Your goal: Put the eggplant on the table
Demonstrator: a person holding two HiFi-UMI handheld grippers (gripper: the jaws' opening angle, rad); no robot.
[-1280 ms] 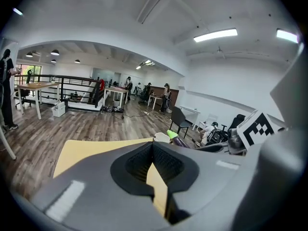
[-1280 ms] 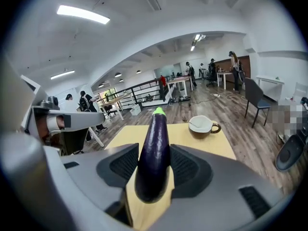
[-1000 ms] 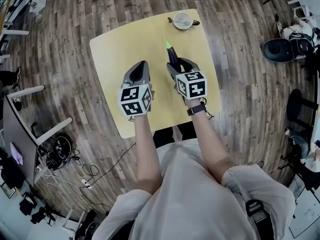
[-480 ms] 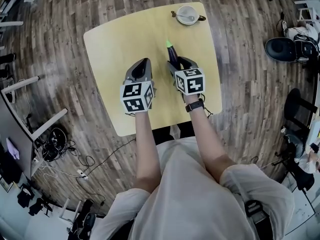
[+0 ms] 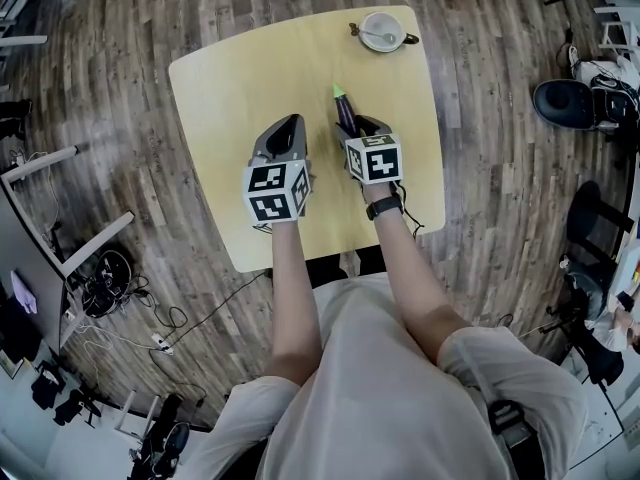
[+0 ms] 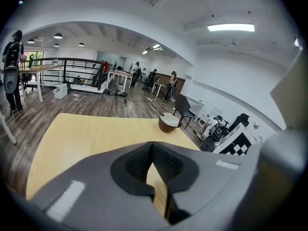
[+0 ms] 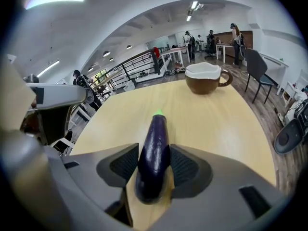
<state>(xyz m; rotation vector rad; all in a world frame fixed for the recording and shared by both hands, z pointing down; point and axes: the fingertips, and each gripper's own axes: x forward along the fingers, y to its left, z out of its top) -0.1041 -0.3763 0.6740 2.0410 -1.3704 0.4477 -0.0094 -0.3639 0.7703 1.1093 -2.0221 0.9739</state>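
The right gripper (image 7: 154, 163) is closed on the eggplant (image 7: 155, 138). Its 2 jaws stand wide apart, and the pads press the dark purple body from either side near its thick end. The eggplant lies along the jaws at lower centre of the right gripper view, with its green tip pointing up the frame toward the cup (image 7: 204, 78). In the head view it sits just above the centre of the yellow table (image 5: 230, 88), low over the tabletop. Whether it touches the surface cannot be told.

The left gripper (image 6: 152, 147) is closed with nothing in it. Its jaw tips meet, and only bare tabletop shows through the narrow gap behind them. In the head view it hangs just left of the right gripper, over the table's middle.

The cup is brown outside and white inside, with 1 handle. It stands near the table's upper right corner, well apart from both grippers. A thin greyish shape shows inside it in the head view, but what it is cannot be made out.
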